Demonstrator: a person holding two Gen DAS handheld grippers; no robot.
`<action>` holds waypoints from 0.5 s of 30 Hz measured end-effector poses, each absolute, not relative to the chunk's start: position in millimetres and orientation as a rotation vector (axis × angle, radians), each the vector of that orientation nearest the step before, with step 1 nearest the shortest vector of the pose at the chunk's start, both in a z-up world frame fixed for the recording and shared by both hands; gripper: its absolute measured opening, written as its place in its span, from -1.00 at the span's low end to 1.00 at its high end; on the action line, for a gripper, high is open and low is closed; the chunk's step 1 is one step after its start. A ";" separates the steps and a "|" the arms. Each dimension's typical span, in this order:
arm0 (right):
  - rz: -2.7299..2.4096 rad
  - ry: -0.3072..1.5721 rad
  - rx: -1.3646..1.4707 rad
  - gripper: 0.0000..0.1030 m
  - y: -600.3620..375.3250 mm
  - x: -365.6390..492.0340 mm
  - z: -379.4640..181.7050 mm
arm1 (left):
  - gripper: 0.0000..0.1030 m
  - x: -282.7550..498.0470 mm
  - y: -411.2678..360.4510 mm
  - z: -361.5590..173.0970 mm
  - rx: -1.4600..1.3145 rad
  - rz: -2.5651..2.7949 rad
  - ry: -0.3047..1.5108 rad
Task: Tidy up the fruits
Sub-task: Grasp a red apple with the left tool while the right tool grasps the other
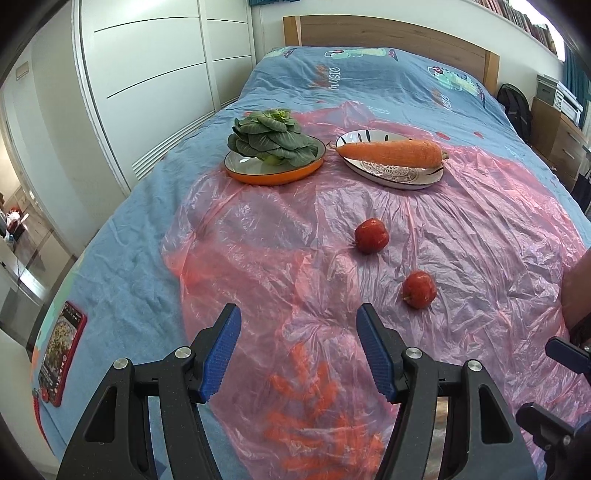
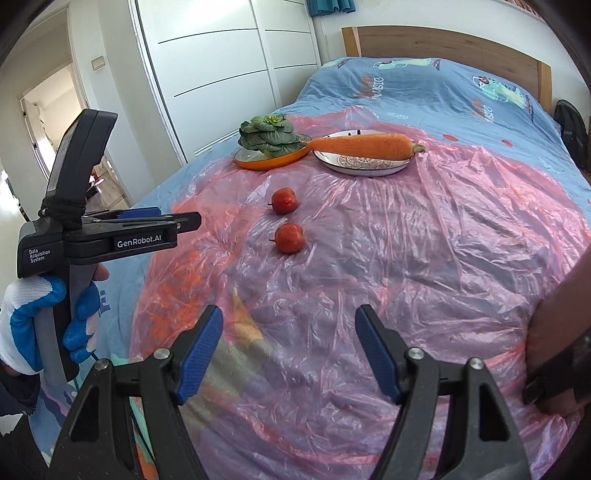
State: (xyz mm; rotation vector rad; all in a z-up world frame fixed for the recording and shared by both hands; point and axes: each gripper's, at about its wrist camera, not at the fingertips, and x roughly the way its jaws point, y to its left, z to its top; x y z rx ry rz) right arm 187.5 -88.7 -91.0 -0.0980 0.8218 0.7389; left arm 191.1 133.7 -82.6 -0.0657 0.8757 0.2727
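Observation:
Two small red apples lie on pink plastic sheeting on a bed: a far apple [image 1: 371,235] [image 2: 284,200] and a near apple [image 1: 419,289] [image 2: 289,237]. A carrot [image 1: 391,153] [image 2: 362,145] lies across a patterned white plate [image 1: 402,173] [image 2: 364,165]. A leafy green vegetable [image 1: 271,137] [image 2: 267,133] sits on an orange plate [image 1: 273,173] [image 2: 271,159]. My left gripper [image 1: 298,317] is open and empty, short of the apples. My right gripper [image 2: 289,317] is open and empty, also short of them. The left gripper also shows from the side in the right wrist view [image 2: 184,221].
The pink plastic sheet [image 1: 258,229] [image 2: 424,240] covers a blue bedspread [image 1: 125,251]. A phone in a red case [image 1: 61,352] lies at the bed's left edge. White wardrobes [image 1: 147,74] stand left, a wooden headboard [image 1: 388,33] behind, drawers [image 1: 561,136] to the right.

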 end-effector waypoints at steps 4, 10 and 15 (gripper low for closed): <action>0.746 0.822 -0.091 1.00 -71.4 205.7 -98.2 | 0.15 212.9 133.3 -88.1 -0.069 0.220 0.871; 0.765 0.831 -0.089 1.00 -48.0 229.4 -112.0 | 0.15 240.7 131.8 -97.6 -0.069 0.164 0.875; 0.776 0.848 -0.106 1.00 -31.4 244.6 -123.3 | 0.15 260.1 129.8 -102.3 -0.074 0.106 0.873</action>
